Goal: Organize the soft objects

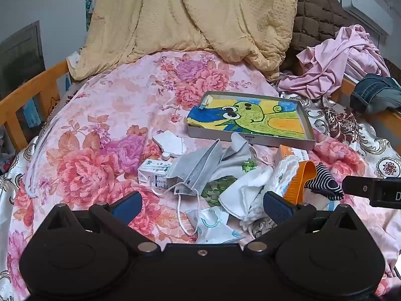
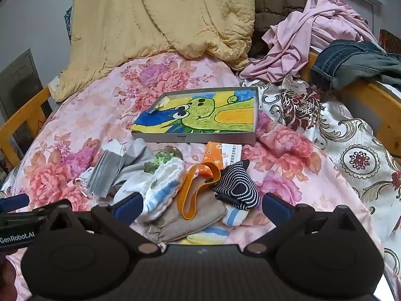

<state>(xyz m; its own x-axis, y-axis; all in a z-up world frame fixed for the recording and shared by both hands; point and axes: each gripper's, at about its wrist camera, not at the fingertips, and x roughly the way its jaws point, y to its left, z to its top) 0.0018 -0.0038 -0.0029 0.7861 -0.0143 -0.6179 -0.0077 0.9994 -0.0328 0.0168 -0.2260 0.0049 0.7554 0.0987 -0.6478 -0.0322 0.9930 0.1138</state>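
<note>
On a bed with a pink floral sheet (image 1: 105,115) and wooden rails, a yellow quilt (image 1: 190,12) is heaped at the far end, with pink clothes (image 2: 308,37) and jeans (image 2: 351,62) at far right. One tray (image 2: 200,138) holds a dinosaur drawing. Just in front lies the soft pile: one grey mask (image 1: 198,165), one white cloth (image 1: 250,188), one orange strap (image 2: 198,188), one dotted sock (image 2: 238,188). Left gripper (image 1: 201,207) and right gripper (image 2: 201,207) both hover over the pile, jaws spread wide, holding nothing.
</note>
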